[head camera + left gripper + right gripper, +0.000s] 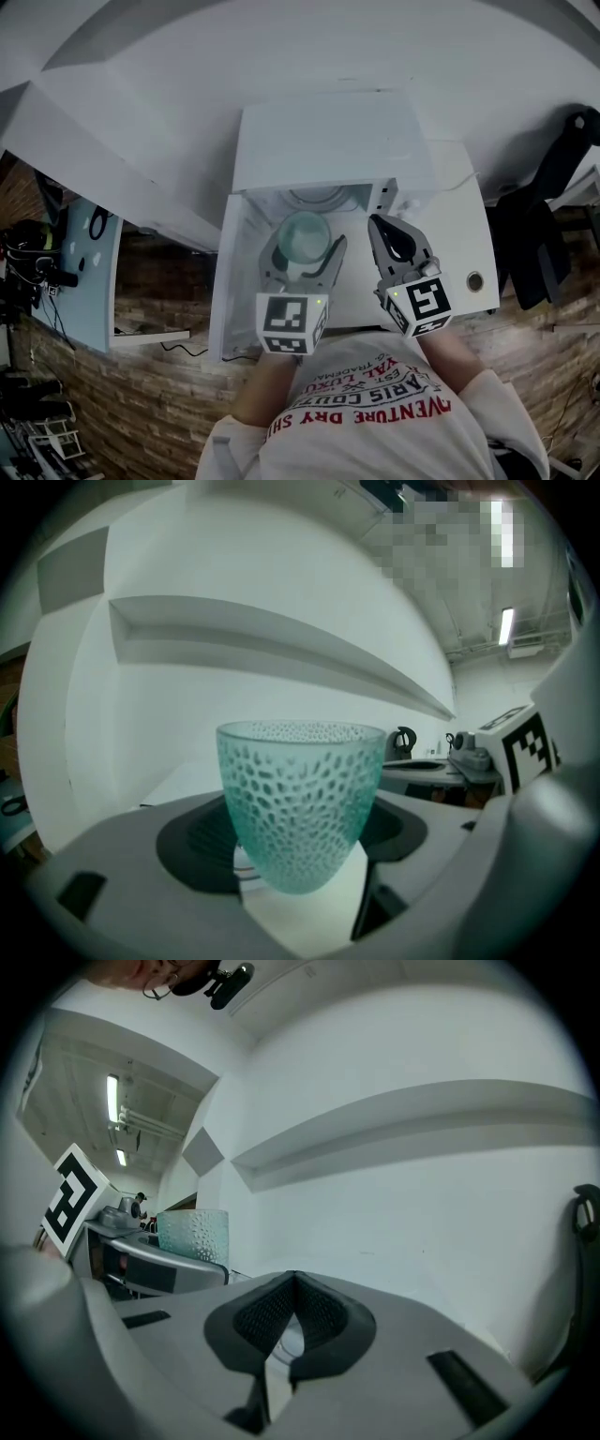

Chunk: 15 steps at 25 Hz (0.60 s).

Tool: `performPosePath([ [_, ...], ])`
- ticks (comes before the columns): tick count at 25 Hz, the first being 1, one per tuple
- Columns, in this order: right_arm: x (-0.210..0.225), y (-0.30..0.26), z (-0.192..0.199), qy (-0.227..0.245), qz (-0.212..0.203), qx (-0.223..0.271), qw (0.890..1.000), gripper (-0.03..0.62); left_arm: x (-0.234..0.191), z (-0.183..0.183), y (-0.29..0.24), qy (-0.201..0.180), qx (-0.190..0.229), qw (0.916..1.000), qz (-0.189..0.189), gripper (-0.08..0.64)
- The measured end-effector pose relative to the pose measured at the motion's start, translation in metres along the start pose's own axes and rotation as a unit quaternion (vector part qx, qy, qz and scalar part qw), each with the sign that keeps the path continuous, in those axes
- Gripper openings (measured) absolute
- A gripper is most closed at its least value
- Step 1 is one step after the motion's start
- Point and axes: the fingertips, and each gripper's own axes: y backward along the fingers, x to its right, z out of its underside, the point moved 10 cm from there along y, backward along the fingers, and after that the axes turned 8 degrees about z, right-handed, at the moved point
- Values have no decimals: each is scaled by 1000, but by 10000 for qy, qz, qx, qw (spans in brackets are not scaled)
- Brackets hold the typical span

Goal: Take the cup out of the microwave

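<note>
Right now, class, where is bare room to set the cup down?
Bare: the microwave top and the white surface to its right. Crowded: the open front, where the left tongs hold the cup beside the shut right tongs.

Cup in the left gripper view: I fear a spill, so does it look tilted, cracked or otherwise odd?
Nothing stands out. The cup sits upright between the left tongs, rim level, no crack or spill showing.
</note>
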Motion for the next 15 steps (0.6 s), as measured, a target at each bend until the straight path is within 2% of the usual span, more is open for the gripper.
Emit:
performPosePath([
  [15,2,3,5,14,-87,-113,9999,5,13,4,-3,127,-12,9999,-39,367],
])
